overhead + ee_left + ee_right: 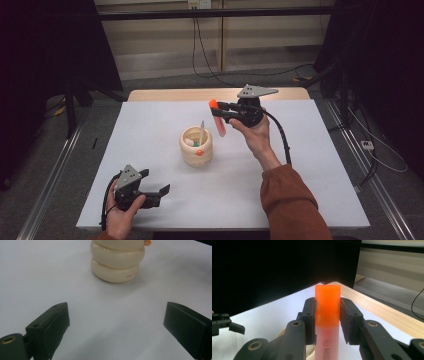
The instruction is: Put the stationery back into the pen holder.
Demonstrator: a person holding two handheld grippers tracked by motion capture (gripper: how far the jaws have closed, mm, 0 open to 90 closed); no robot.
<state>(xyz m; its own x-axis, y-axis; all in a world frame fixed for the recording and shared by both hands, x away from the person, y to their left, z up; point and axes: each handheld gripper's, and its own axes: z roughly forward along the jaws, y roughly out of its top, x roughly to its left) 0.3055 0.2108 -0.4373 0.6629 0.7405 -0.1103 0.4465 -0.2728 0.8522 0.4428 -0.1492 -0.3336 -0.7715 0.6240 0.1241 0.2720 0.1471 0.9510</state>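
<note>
A white table top (150, 145) fills the middle of the high view, with a strip of bare wood along its far edge.

At the near left corner, a hand (121, 217) holds the left gripper (155, 190) low over the white surface. Its two black jaws stand wide apart with nothing between them. In the left gripper view the jaws frame bare table, and the gripper (116, 322) points toward the holder ahead of it.

Near the table's centre stands a cream pen holder (196, 147), shaped like stacked rounded rings. It stands upright, well apart from the left gripper. A thin pale stick rises from its mouth, and small items lie inside, one of them orange; what they are cannot be told. In the left gripper view, small orange lettering shows on the lowest ring of the holder (117, 262).

To the right, above and just beyond the holder, a hand (255, 132) in a rust-coloured sleeve (292, 202) lifts the right gripper (218, 112). Its jaws are closed on an orange highlighter (218, 117), held clear of the table with its orange cap uppermost. In the right gripper view the jaws press both sides of the highlighter (327, 315) at the join of the cap and the paler barrel.
</note>
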